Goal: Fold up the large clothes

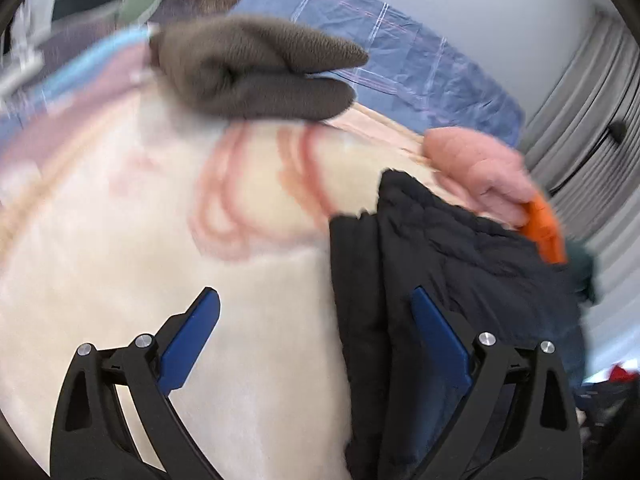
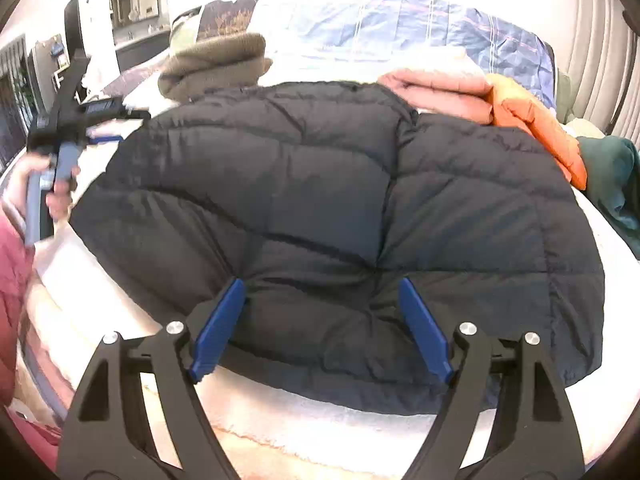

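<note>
I count one black quilted jacket (image 2: 320, 208) spread flat on the cream blanket (image 2: 280, 432) of the bed, puffy, with stitched channels and a seam down its middle. Beyond it lie four more bundled clothes: a brown fleece (image 2: 216, 64) at eleven o'clock of the jacket, a pink padded one (image 2: 436, 88) at one o'clock, an orange one (image 2: 536, 124) touching the pink, and a dark green one (image 2: 612, 184) at three o'clock. A blue sheet (image 2: 400, 20) with pale lines covers the far end of the bed.

My right gripper (image 2: 322, 312) has its blue pads spread wide, and the jacket's near hem bulges up between them; they do not look clamped on it. My left gripper (image 1: 316, 320) is also spread, empty, over bare blanket with the jacket's edge (image 1: 440, 248) at its three o'clock side. From the right camera I see my hand (image 2: 60, 196) on its grey handle at nine o'clock of the jacket, blurred.
</note>
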